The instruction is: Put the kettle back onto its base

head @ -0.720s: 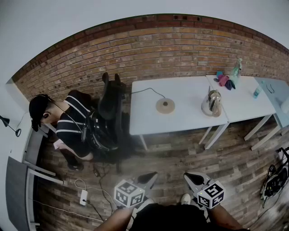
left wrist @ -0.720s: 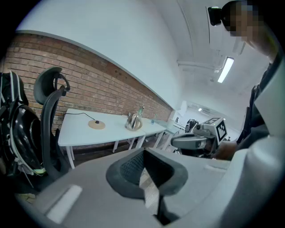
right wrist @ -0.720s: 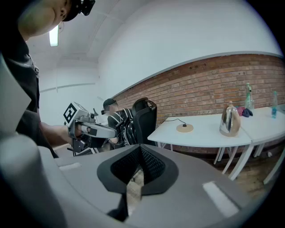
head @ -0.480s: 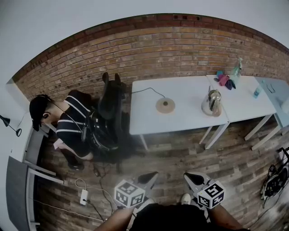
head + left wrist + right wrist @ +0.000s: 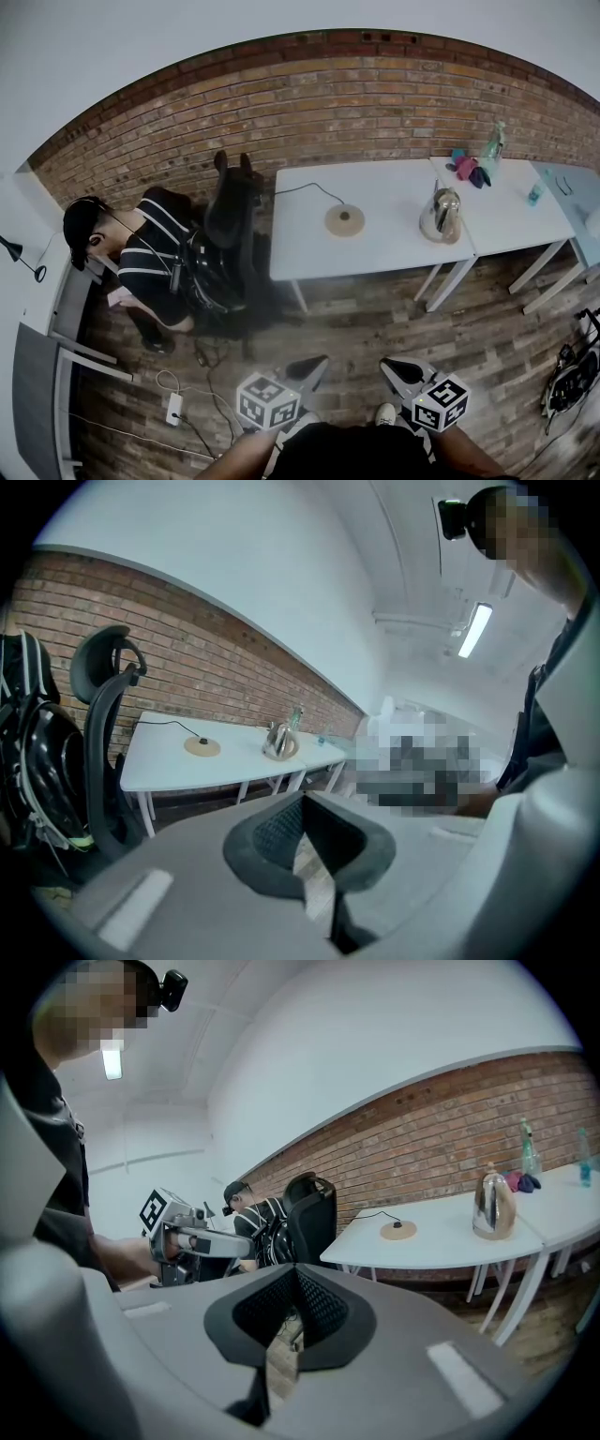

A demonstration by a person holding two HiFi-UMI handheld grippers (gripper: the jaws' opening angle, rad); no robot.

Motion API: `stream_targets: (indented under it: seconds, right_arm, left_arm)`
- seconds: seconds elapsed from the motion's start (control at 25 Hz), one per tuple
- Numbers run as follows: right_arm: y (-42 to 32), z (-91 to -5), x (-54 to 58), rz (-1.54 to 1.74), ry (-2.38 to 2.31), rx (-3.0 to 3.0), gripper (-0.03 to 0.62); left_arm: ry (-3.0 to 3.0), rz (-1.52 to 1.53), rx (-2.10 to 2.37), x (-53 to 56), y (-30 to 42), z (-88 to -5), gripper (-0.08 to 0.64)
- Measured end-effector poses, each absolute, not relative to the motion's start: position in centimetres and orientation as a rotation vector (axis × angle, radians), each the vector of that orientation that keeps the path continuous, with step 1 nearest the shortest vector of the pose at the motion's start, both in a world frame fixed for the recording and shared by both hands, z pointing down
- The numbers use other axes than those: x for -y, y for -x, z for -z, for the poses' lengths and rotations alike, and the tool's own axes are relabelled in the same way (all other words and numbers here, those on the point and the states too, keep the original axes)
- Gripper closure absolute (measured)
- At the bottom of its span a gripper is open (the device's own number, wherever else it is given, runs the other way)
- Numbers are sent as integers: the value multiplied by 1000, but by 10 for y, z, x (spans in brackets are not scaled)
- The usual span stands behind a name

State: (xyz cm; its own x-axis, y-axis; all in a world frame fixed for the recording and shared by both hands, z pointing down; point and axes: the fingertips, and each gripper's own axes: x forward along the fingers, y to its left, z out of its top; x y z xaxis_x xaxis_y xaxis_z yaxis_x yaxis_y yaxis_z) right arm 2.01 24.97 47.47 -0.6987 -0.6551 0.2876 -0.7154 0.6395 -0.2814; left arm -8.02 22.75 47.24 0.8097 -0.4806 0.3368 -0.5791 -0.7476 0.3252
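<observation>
Brick wall [image 5: 328, 103]: in the head view it arcs across the upper frame behind the white table [image 5: 375, 251]
Kettle [image 5: 440, 215]: upright near the table's right end, right of centre in the frame; well apart from its base
Base [image 5: 344, 220]: round disc near the table's middle; nothing on it; a cord runs off towards the upper left
Seated person [image 5: 141, 267]: at the left of the frame; just beside a black chair [image 5: 232, 206]
Left gripper [image 5: 317, 363]: low in the frame, close to your body; well apart from the table
Right gripper [image 5: 387, 364]: just beside the left one, at lower centre-right
Left gripper view: your jaws meet tip to tip, clenched on nothing; kettle [image 5: 277, 742] and base [image 5: 202, 747] sit apart on the table at centre left
Right gripper view: your jaws are pressed together, empty; kettle [image 5: 491, 1206] stands at the right, base [image 5: 398, 1230] to its left on the table; your left gripper [image 5: 246, 1243] shows at mid-left; chair [image 5: 314, 1213] stands just left of centre
</observation>
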Motion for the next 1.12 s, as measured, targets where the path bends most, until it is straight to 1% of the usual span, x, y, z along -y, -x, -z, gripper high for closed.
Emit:
stream_targets:
  seconds: [0.56,0.8,1.12]
  right_arm:
    - [-35,-482,-247,-561,-1173,2665,565]
    - [-45,-482,-245,-453,-1143,2639,565]
    - [-74,-481,-242,-416,-1076,2663,565]
  left_arm:
    - [-2592,-341,815,-226,70,-470,559]
    - [-2578,-325,868,-220,60,-467,559]
    - [-2536,-298,971,-219,43,-466,559]
